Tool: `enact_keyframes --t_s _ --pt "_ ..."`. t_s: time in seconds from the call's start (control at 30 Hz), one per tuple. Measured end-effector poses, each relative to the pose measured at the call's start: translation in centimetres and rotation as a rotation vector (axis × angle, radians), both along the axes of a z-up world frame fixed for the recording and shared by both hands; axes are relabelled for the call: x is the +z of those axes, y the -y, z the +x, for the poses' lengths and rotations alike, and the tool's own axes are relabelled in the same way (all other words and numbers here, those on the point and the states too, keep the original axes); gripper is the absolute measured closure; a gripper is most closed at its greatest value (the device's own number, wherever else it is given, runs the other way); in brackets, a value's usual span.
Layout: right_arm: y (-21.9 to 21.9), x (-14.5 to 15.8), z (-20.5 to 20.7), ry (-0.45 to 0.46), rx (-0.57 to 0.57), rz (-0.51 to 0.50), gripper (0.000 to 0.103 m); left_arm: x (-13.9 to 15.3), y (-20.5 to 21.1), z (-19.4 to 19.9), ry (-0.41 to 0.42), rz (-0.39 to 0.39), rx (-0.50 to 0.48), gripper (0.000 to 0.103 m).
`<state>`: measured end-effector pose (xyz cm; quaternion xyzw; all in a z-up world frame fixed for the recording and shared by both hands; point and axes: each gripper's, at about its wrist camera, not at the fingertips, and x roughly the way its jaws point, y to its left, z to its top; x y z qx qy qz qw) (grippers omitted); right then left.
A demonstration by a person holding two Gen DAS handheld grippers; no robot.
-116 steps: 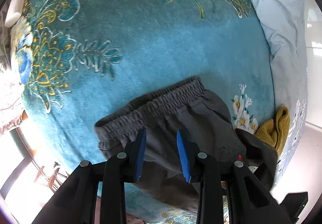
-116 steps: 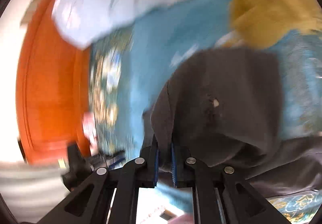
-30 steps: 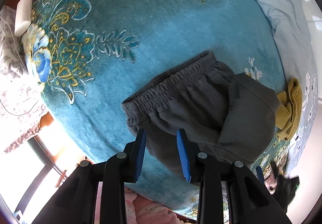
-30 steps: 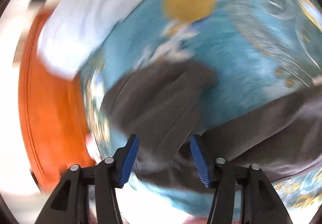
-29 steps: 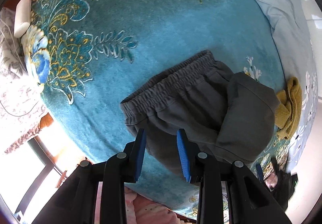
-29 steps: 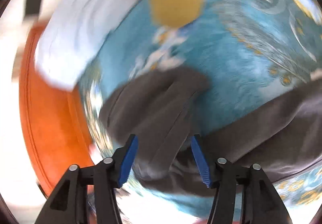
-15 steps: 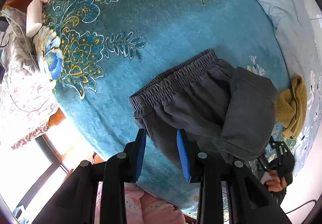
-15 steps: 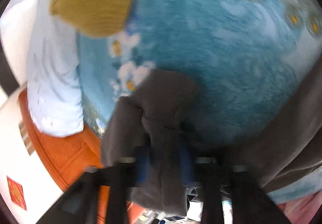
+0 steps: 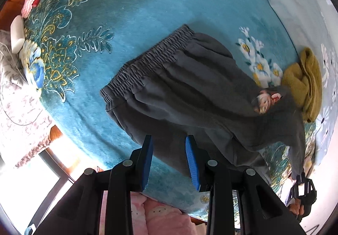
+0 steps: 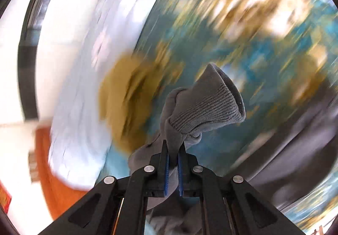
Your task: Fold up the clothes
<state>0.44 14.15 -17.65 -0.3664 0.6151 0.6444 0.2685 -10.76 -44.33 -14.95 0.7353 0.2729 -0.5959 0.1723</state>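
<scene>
Teal floral bedspread (image 9: 147, 7): grey trousers (image 9: 190, 91), mustard knit (image 9: 304, 83), perhaps sweater.

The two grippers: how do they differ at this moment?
The left gripper is open and empty above the grey trousers; the right gripper is shut on the trousers' ribbed cuff. Both have blue pads.

Dark grey trousers (image 9: 190, 91): soft matt woven cloth, elastic waistband gathered; ribbed knit cuff (image 10: 209, 104) is seen ahead of the right gripper (image 10: 173, 163). Teal floral blanket (image 9: 135, 15): plush, slightly sheened. Mustard garment (image 9: 304, 83): coarse knit. Gripper pads (image 9: 147, 159): ridged blue plastic.
</scene>
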Motion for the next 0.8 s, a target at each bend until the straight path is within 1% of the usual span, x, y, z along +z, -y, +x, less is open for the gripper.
enact_keyframes --t_s 0.07,0.13,0.17,0.23,0.3,0.33,0.4,0.43,0.5,0.53,0.57,0.67,0.8 --pt "-2.8 -0.6 2.0 0.053 -0.043 0.017 0.096 0.0 -0.3 0.0 0.007 -0.009 -0.006 0.071" --pt "-4.6 -2.1 3.4 0.117 -0.077 -0.005 0.096 0.0 -0.3 0.1 0.012 -0.012 -0.001 0.071" --pt "-5.1 -3.0 4.0 0.141 -0.091 -0.033 0.092 0.1 -0.3 0.1 0.012 -0.011 0.006 0.071" --pt "-5.6 -4.4 4.9 0.177 -0.112 -0.076 0.092 0.0 0.3 0.5 0.015 0.012 0.070 0.071" --pt "-5.8 -4.9 5.8 0.172 -0.115 -0.082 0.090 -0.1 1.1 0.9 0.015 0.018 0.132 0.071" --pt "-5.8 -4.8 6.1 0.168 -0.116 -0.076 0.087 -0.2 1.3 1.0 0.014 0.014 0.153 0.071" --pt "-6.0 -3.5 7.0 0.147 -0.115 -0.030 0.075 -0.2 1.7 1.2 0.008 0.004 0.174 0.071" --pt "-6.0 -2.8 7.6 0.140 -0.116 -0.004 0.065 -0.3 1.9 1.3 0.006 -0.003 0.180 0.071" --pt "-6.1 -1.6 8.9 0.131 -0.124 0.036 0.057 -0.5 2.1 1.6 0.005 -0.009 0.189 0.071" --pt "-6.0 -1.2 9.7 0.134 -0.132 0.047 0.056 -0.7 2.2 1.8 0.006 -0.008 0.195 0.069" --pt "-5.6 -1.1 10.9 0.152 -0.147 0.049 0.056 -1.0 2.4 2.0 0.007 -0.008 0.200 0.064" --pt "-4.6 -0.9 15.0 0.205 -0.192 0.035 0.054 -1.9 2.9 2.8 0.011 -0.011 0.211 0.061" --pt "-1.5 -3.5 19.4 0.325 -0.245 -0.061 0.054 -3.8 4.1 4.2 0.034 -0.014 0.231 0.061"
